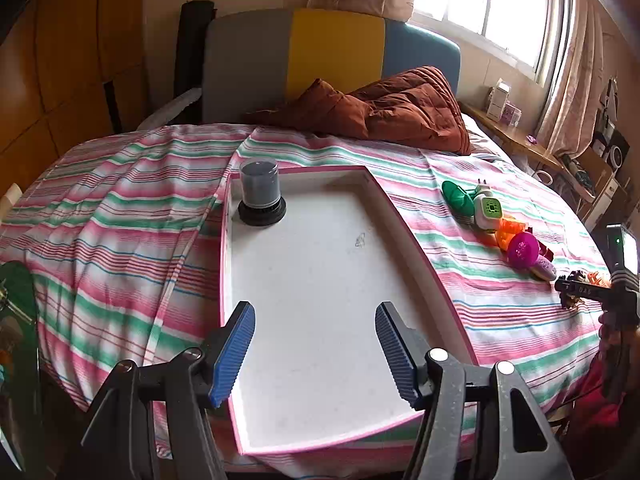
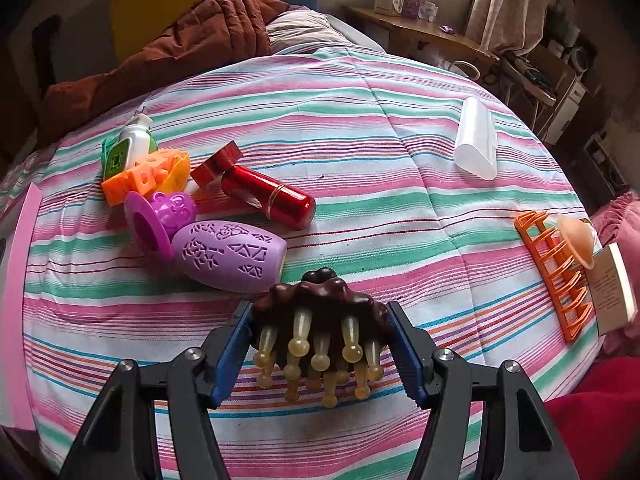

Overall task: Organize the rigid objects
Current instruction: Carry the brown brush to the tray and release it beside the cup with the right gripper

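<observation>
Striped pink-and-green bedspread (image 1: 132,216) fills our left wrist view; our left claw (image 1: 316,354) gapes empty above the shallow white pink-rimmed tray (image 1: 404,222), which holds only a dark clear-capped jar (image 1: 261,194). From the right wrist, our right claw (image 2: 320,354) grips the brown knobbed massager with amber prongs (image 2: 320,320); those rounded edges could slip free, we judge.

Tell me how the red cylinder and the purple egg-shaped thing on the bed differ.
The red cylinder is slim, glossy and metallic; the purple egg-shaped piece is fat and matte. The cylinder's surface is smooth with a ring band; the egg carries cut-out patterns. Both lie on their sides on the striped sheet, untouched.
</observation>
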{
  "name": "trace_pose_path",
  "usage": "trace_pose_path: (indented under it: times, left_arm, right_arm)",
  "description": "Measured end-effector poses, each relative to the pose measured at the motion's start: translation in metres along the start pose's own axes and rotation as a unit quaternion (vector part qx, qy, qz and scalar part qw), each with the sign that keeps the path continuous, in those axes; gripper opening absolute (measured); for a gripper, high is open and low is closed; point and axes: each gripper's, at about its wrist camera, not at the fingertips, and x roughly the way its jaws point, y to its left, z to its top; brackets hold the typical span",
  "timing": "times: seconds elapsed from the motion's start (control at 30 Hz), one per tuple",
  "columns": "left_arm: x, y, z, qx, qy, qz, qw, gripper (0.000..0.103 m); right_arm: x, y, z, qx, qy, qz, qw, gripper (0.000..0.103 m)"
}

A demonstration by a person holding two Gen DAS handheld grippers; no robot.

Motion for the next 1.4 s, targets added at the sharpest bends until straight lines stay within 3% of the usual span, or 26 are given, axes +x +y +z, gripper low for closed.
trace_pose_path:
  times: [0.47,0.73,0.87,1.07,1.23,1.4]
  left_arm:
    - [-0.001,0.014,-0.004,-0.012,0.008,0.009,0.9998,0.064]
    - [-0.002,0.021,-0.008,-0.019,0.011,0.005,0.9997,0.064]
    - [-0.003,0.030,-0.011,-0.031,0.013,0.005,0.9994,0.063]
    - [-0.007,0.049,-0.013,-0.056,0.012,0.016,0.9982,0.063]
    - [-0.012,0.065,-0.016,-0.070,0.011,0.029,0.9971,0.063]
    - [-0.015,0.079,-0.021,-0.084,0.011,0.031,0.9959,0.063]
  right_arm:
    - [-0.017,-0.015,0.001,0.046,-0.030,0.022,0.998,0.065]
    - [-0.056,-0.005,0.005,0.057,-0.082,0.108,0.989,0.065]
    - [-0.078,0.033,0.006,0.018,-0.096,0.158,0.983,0.065]
    - [-0.103,0.129,0.007,-0.079,-0.102,0.231,0.964,0.065]
    - [-0.103,0.220,0.004,-0.151,-0.078,0.279,0.945,0.065]
    - [-0.081,0.292,-0.004,-0.185,-0.035,0.296,0.936,0.065]
